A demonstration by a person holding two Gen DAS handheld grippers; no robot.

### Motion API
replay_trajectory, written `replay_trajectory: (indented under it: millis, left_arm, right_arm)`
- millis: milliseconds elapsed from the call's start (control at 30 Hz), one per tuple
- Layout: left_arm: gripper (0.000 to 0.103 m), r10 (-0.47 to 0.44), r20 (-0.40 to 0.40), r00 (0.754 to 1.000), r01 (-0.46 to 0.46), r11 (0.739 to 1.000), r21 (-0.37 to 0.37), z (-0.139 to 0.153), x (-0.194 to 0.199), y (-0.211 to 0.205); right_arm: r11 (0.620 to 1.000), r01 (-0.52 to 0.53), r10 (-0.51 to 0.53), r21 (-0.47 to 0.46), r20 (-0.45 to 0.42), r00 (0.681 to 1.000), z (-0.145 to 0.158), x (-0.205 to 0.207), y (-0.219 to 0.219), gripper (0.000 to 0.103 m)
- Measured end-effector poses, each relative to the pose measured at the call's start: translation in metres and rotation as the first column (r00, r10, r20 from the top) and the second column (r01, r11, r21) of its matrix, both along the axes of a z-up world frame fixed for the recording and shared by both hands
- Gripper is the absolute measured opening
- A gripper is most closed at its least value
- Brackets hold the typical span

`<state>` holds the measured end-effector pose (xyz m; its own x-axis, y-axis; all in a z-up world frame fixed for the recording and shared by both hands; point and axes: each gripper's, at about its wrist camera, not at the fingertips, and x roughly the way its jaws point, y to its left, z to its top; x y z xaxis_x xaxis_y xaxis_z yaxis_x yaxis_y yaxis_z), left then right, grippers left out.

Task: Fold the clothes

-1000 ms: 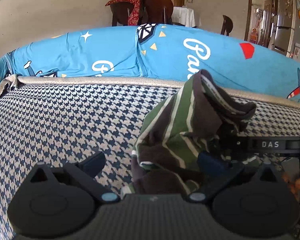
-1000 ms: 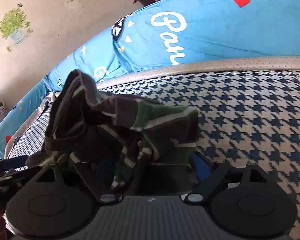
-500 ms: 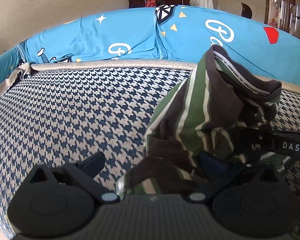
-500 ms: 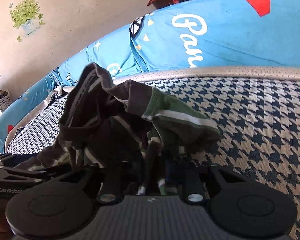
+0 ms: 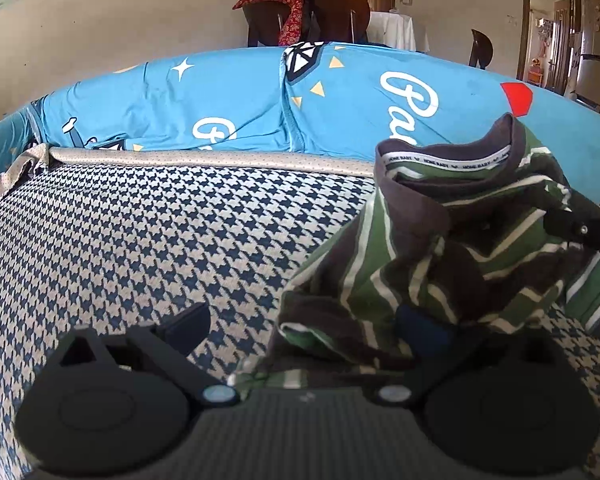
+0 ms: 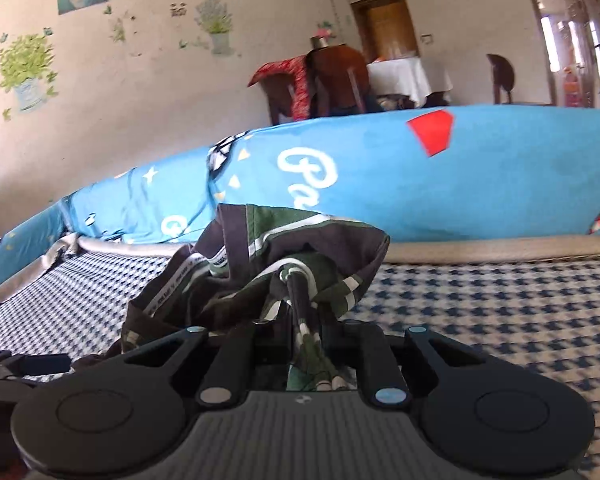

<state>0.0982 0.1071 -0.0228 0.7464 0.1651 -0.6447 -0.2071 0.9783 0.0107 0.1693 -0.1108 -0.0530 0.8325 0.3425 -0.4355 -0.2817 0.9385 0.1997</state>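
A crumpled green, brown and white striped shirt [image 5: 452,248] hides much of what matters here: in the left wrist view it drapes over the right-hand finger of the left gripper [image 5: 300,336], leaving only a patch of blue pad showing, while the other finger [image 5: 184,326] stands bare and well apart from it. The jaws are spread wide, with cloth lying between them and over one side, not pinched. At the right edge of that view a black piece of the other tool pokes out of the folds, cut off by the frame. In the right wrist view the right gripper [image 6: 306,334] has its fingers drawn close together on a twisted rope of the striped fabric, which runs down between them; the fingertips themselves are buried in cloth. The shirt bunches in a heap just ahead of the tool, its printed neck tape [image 6: 172,284] visible but too small to read, and it sits raised above a navy and beige houndstooth cover [image 5: 140,240] edged with a beige border [image 6: 500,250]. Behind lies a bright blue cartoon-print bedsheet [image 5: 228,108] with white script and a red shape. Beyond it stand dark wooden chairs [image 6: 336,80], one draped with a red cloth [image 5: 276,4], a white-clothed table [image 6: 400,76], a wooden door [image 6: 388,28] and a wall with plant stickers [image 6: 28,64]. Both tools point low across the cover toward the sheet
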Motion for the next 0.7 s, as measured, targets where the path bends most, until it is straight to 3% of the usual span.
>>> replay_trajectory:
  millis: [200,267,367,500,700]
  left_arm:
    - [0.103,-0.062,0.038,0.997,0.063,0.998,-0.029,0.009,-0.005,-0.022]
    - [0.103,-0.08,0.044,0.996,0.082,0.996,-0.033,0.011,-0.005,-0.029]
    - [0.103,-0.098,0.039,0.994,0.1,0.994,-0.033,0.011,-0.005,-0.038]
    - [0.103,-0.102,0.045,0.994,0.104,0.994,-0.036,0.013,-0.005,-0.041]
    - [0.103,-0.115,0.044,0.992,0.117,0.992,-0.056,0.015,-0.006,-0.038]
  right_arm:
    - [0.989,0.145,-0.144,-0.01,0.043,0.989,0.019,-0.011,-0.044,0.014]
    - [0.977,0.211,-0.21,-0.015,0.065,0.976,0.025,-0.014,-0.063,0.008]
    - [0.954,0.299,-0.296,-0.026,0.077,0.952,0.031,-0.018,-0.093,0.008]
    - [0.964,0.266,-0.267,0.021,0.026,0.963,0.028,-0.025,-0.111,0.009]
    - [0.99,0.137,-0.137,0.016,-0.011,0.991,0.02,-0.034,-0.102,0.01]
